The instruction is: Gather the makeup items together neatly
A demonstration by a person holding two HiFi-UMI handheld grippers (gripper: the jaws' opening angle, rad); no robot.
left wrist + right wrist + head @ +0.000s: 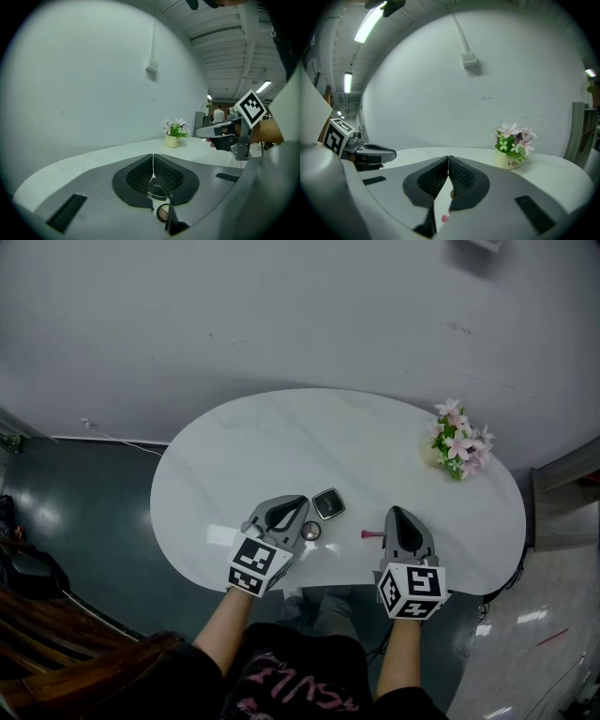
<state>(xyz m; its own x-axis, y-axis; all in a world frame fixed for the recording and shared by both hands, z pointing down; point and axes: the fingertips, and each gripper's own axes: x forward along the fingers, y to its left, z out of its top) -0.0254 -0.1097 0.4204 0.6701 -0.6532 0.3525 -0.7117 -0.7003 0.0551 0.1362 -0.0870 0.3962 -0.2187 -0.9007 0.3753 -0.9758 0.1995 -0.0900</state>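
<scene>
Closed and empty, left gripper [302, 502] and right gripper [395, 513], low over near edge of white table [281, 427]. Between them, ungrouped: square compact [328, 503], round pot [310, 531], pink stick [372, 534]. Looks like approach stage. Calls next for opening jaws around one item, then carrying it to the others.

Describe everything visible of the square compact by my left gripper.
The square compact is a dark case with rounded corners, a pale rim and a glossy grey top. It lies flat on the white table, just right of the left gripper and beyond the round compact, apart from it; contact with the gripper is unclear.
</scene>
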